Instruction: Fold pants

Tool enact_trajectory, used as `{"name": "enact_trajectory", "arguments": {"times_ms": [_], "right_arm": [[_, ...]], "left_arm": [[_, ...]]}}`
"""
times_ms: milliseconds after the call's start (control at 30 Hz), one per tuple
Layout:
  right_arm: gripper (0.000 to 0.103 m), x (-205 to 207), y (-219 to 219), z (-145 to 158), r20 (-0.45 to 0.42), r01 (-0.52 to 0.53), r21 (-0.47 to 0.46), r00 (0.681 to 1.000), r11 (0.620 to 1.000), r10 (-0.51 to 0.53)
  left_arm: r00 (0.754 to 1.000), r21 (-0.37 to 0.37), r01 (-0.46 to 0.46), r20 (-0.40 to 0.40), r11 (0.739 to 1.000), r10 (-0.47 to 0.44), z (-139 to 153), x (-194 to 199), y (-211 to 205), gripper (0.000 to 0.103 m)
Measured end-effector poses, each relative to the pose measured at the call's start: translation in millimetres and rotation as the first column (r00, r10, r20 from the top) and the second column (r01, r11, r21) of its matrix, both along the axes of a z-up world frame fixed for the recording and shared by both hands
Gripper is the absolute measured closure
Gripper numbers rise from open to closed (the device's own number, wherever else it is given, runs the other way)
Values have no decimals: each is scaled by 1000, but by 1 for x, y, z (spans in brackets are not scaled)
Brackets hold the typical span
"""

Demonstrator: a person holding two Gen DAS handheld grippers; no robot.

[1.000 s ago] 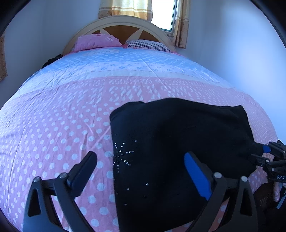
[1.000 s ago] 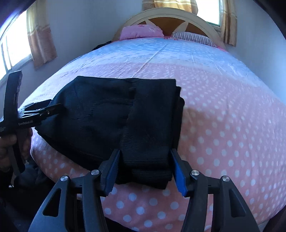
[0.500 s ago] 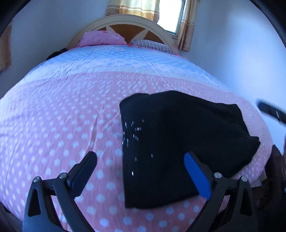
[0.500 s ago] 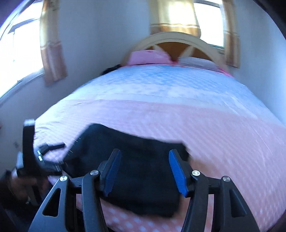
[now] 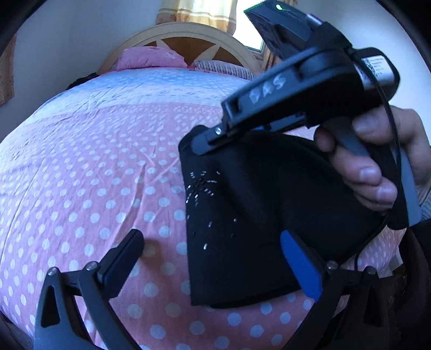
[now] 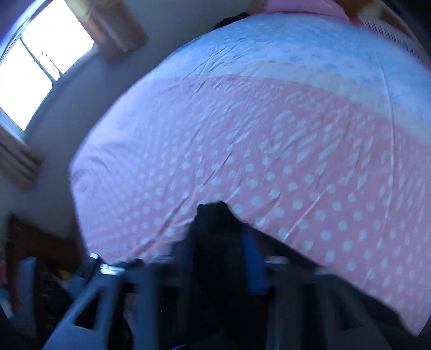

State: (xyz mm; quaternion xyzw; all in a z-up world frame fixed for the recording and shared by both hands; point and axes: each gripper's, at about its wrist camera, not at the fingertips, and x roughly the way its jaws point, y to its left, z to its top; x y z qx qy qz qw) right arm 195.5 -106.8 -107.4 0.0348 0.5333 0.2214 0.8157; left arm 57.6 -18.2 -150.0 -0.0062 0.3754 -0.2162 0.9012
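Pants (image 5: 258,220): black, soft matte fabric, folded into a thick, roughly rectangular packet near the foot end of the bed; a starburst of small shiny studs on the top layer, with loose studs scattered below it.
Bed cover (image 5: 94,188): pink cotton-like cloth with white polka dots, lightly creased; farther up it turns into a cream band and then pale blue with faint dots.
Left gripper (image 5: 212,258): hovers low above the bed, its jaws spread wide with nothing between them; one finger is dark and sits over bare cover, the other carries a blue pad and sits over the pants.
Right gripper (image 5: 204,140): black plastic body with pale lettering on its side, reaching in from the right; its tip meets the far corner of the folded pants. In the right wrist view the picture is smeared, yet dark fabric (image 6: 215,231) shows between the two fingers, one with a blue pad, the jaws drawn close and pinching it.
Hand (image 5: 382,161): wraps the grey handle of the right gripper, fingers curled around it; a thin black cable loops past the fingers.
Headboard (image 5: 183,40): arched, pale rim with brown wood panels in a fan shape.
Pillows: one pink (image 5: 150,58), one striped (image 5: 226,70), side by side under the headboard.
Curtain (image 5: 199,13): yellowish, striped, hanging above the headboard.
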Motion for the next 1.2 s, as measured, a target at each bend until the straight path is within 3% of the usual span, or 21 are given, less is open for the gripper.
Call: {"name": "enact_trajectory", "arguments": {"times_ms": [100, 200, 267, 333, 433, 500, 633, 700, 867, 900, 1067, 1200], "right_arm": [[85, -12, 3, 10, 92, 6, -28, 996, 1000, -4], [85, -2, -3, -16, 100, 74, -124, 993, 990, -62], [85, -3, -11, -22, 104, 101, -61, 990, 993, -95], [84, -7, -7, -18, 120, 97, -75, 989, 992, -88], [71, -22, -3, -3, 163, 76, -98, 985, 992, -59], [56, -24, -11, 8, 191, 107, -70, 977, 992, -92], [54, -64, -29, 34, 236, 132, 47, 962, 990, -139], [49, -84, -30, 32, 234, 111, 76, 964, 991, -126], [48, -101, -29, -12, 165, 90, -10, 983, 996, -87], [48, -103, -32, -19, 190, 90, 5, 978, 996, -89], [48, -118, -25, -14, 260, 76, -46, 964, 996, -62], [48, -143, -50, 1, 293, 118, -51, 951, 992, -99]], "left_arm": [[1000, -6, -4, 9, 1000, 4, -1, 0, -1, 0], [1000, -15, -19, 8, 1000, 19, -3, 1, 1, 0], [1000, -17, -17, 9, 1000, 17, -3, 2, 1, 0], [1000, -13, -15, 11, 1000, 15, -3, 1, 0, 0], [1000, -12, -9, 15, 1000, 9, -4, 0, -1, 0], [1000, -14, -7, 14, 1000, 8, -3, 1, -1, 0], [1000, -17, -6, 13, 1000, 6, -3, 0, -1, 0], [1000, -17, -7, 13, 1000, 7, -3, -1, 0, 0], [1000, -15, -7, 17, 1000, 8, -4, -2, -2, 0], [1000, -14, -7, 19, 1000, 7, -4, -2, -2, 0], [1000, -17, -3, 17, 1000, 4, -3, -5, -2, 0], [1000, -37, -27, 1, 999, 27, 8, -2, 5, 0]]}}
